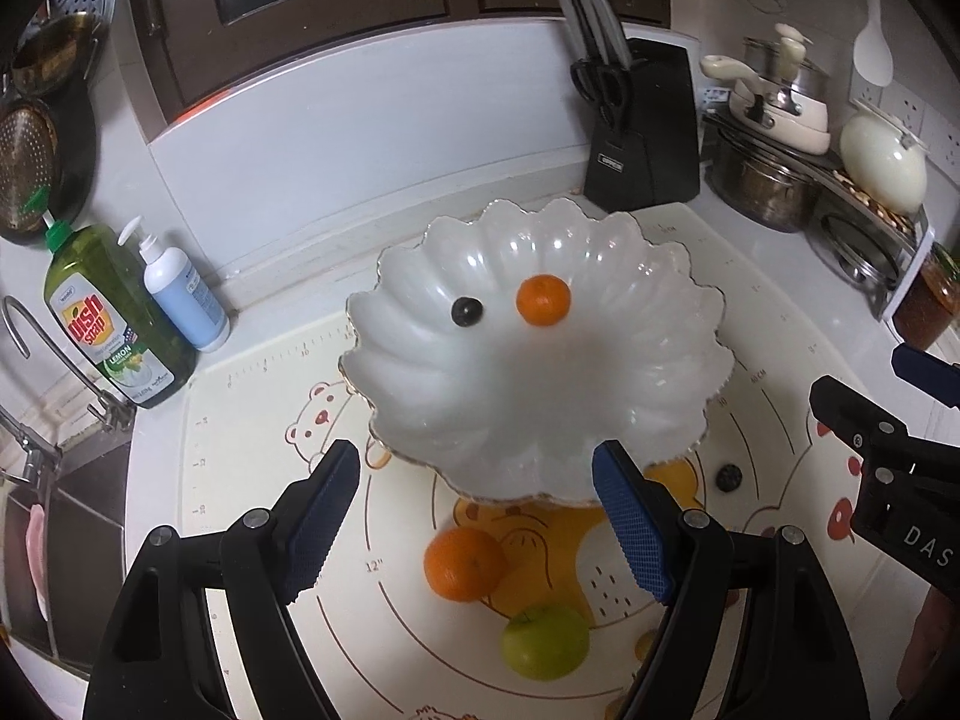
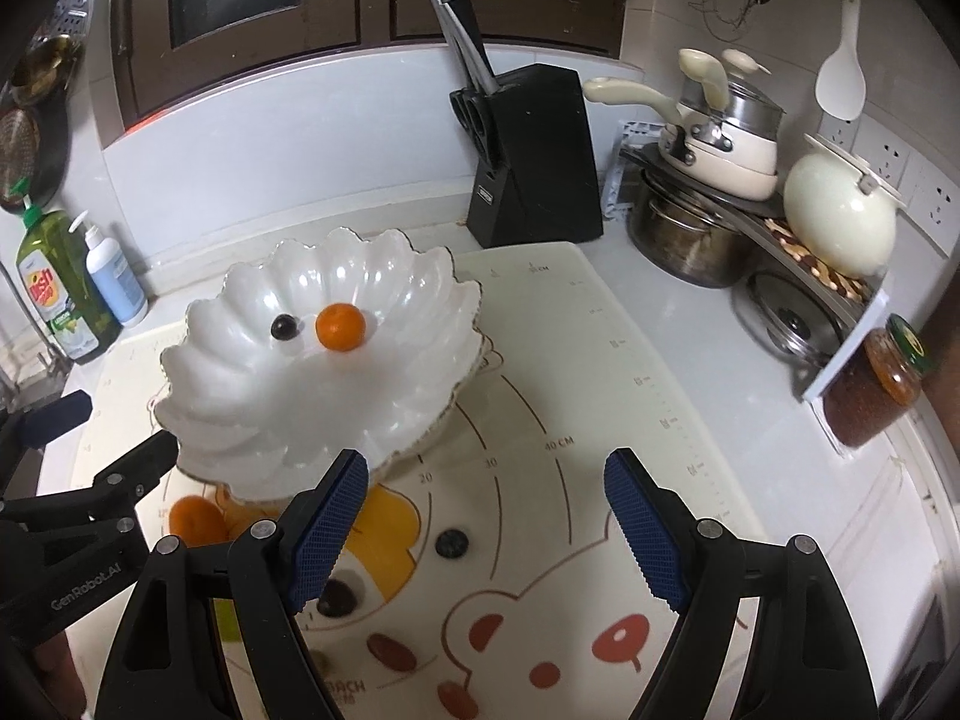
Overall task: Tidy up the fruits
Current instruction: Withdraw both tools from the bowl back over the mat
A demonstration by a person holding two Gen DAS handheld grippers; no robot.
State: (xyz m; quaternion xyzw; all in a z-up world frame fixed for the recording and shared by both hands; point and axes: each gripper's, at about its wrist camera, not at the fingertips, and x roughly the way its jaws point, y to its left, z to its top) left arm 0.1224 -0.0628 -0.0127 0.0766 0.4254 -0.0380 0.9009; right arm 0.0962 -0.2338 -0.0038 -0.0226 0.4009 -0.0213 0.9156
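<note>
bowl (image 1: pixel 660 348) white scalloped | mandarin (image 1: pixel 543 299) orange | apple (image 1: pixel 545 641) green

white scalloped glossy bowl (image 1: pixel 630 300): glazed, catching highlights | cream printed baking mat (image 2: pixel 600 396): smooth, matt | blue gripper pads (image 2: pixel 330 534): rough cross-hatched rubber on matt black plastic | round steel pot (image 2: pixel 684 240): brushed metal | black knife block (image 2: pixel 540 156): matt

Orange (image 2: pixel 195 521) half hidden behind bowl (image 2: pixel 420 300); jar (image 1: pixel 927 300) edge-cropped
</note>
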